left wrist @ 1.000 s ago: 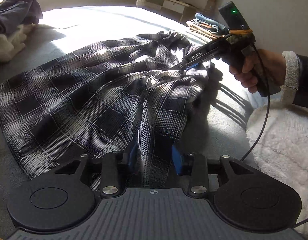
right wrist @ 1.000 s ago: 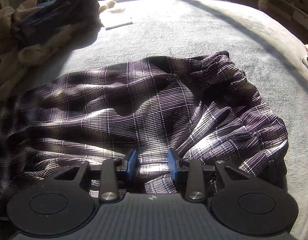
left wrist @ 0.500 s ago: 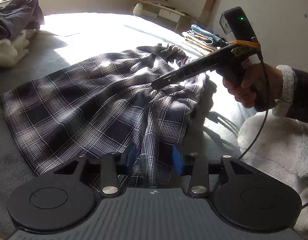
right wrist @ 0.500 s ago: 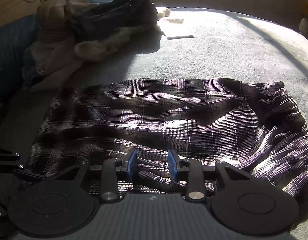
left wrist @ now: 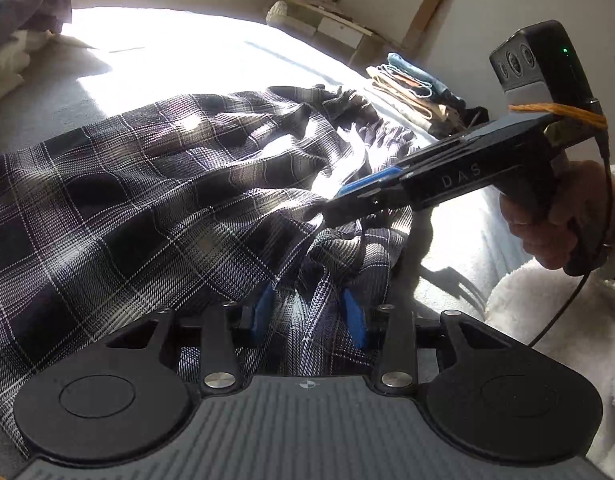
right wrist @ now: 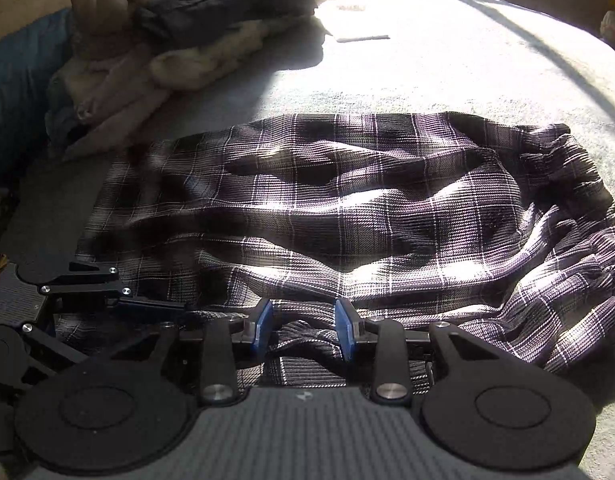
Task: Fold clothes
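A dark plaid garment point(left wrist: 147, 184) point(right wrist: 347, 208) lies rumpled and spread across a grey bed cover point(right wrist: 427, 72). My left gripper point(left wrist: 307, 314) has a bunched fold of the plaid cloth pinched between its blue pads at the garment's near edge. My right gripper point(right wrist: 303, 325) is shut on another ridge of the same edge. In the left wrist view the right gripper point(left wrist: 327, 208) comes in from the right, held by a hand point(left wrist: 547, 220), and the cloth tents up to its tip. In the right wrist view the left gripper point(right wrist: 175, 307) lies close by at the left.
A heap of unfolded clothes point(right wrist: 187, 32) point(left wrist: 23, 0) sits at the far left of the bed. A stack of folded clothes point(left wrist: 411, 88) lies at the far right edge. White fleece point(left wrist: 547, 340) fills the near right. A low shelf point(left wrist: 327, 20) stands against the wall.
The right gripper has carried its pinch of cloth across the garment toward the left gripper, which now shows in the right wrist view. The plaid cloth has bunched between them.
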### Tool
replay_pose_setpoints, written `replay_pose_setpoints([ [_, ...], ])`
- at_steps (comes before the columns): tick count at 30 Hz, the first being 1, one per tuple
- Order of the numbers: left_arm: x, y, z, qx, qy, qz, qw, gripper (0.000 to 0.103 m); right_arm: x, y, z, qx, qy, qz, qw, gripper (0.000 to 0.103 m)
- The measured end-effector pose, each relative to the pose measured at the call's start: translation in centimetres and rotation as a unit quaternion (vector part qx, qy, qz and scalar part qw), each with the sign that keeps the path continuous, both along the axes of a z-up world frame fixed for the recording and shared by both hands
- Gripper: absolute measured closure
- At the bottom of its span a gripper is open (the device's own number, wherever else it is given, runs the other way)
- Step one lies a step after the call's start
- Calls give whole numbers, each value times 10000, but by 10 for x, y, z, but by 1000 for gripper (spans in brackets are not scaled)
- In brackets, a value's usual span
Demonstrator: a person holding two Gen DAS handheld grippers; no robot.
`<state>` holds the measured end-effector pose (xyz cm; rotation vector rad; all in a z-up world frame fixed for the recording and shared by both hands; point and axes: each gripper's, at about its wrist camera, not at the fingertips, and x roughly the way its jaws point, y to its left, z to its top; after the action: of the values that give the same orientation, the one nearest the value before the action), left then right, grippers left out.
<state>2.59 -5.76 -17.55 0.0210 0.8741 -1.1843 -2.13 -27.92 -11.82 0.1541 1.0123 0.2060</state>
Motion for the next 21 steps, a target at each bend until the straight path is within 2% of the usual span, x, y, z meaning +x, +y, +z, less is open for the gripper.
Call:
replay_pose_setpoints([
  [2,-5,0,0,-12,56,-230,9997,65,6,5,-3,110,54,82,9999,66],
  [4,-11,-1,1,69,-119,-423,9990,65,14,13,-10,159,174,203,9995,67],
  [7,-12,1,1,89,-86,-513,9986,65,13,21,-29,139,443,342,9983,67],
  [11,-11,7,-1,13,10,-571,9984,65,3,19,-19,85,544,425,9976,67],
  [15,-12,11,-1,22,11,-604,9982,65,7,11,-1,-130,253,407,9988,68],
  [18,-13,12,1,45,9,-578,9983,65,20,-18,10,-271,-120,-301,9991,67],
  [21,-14,13,1,57,21,-550,9985,65,38,-54,6,-639,-540,-944,9920,67],
])
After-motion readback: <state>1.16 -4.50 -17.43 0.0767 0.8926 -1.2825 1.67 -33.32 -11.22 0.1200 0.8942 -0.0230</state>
